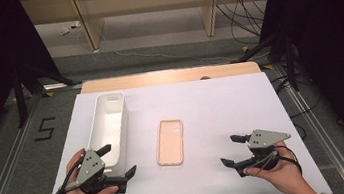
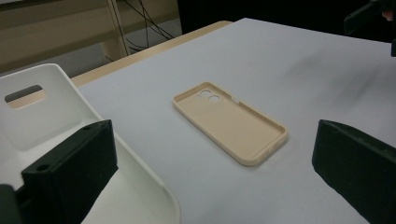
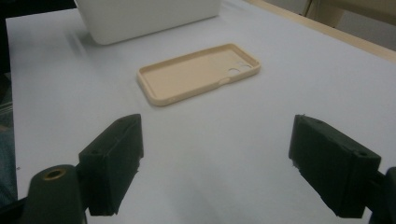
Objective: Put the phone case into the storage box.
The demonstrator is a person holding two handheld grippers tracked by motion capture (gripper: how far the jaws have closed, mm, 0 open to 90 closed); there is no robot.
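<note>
Phone case: beige, soft-looking rectangular phone case (image 1: 170, 142) lying hollow side up on the white table sheet (image 1: 211, 107), between the two grippers and apart from both.
Case seen from the left gripper: ahead and between its jaws, the camera cut-out at the far end (image 2: 229, 121).
Case seen from the right gripper: ahead and a little toward its left jaw (image 3: 198, 73).
Left gripper: black hand-held left gripper (image 1: 118, 160), jaws spread wide with nothing between them (a grey three-cornered plate rides on top).
Right gripper: black hand-held right gripper (image 1: 233, 150), jaws likewise wide apart and holding nothing, low over the sheet.
Bin: long white plastic bin (image 1: 122, 128) with a handle slot, just beside the left gripper, one jaw over its near rim (image 2: 140, 179); beyond the case from the right gripper.
</note>
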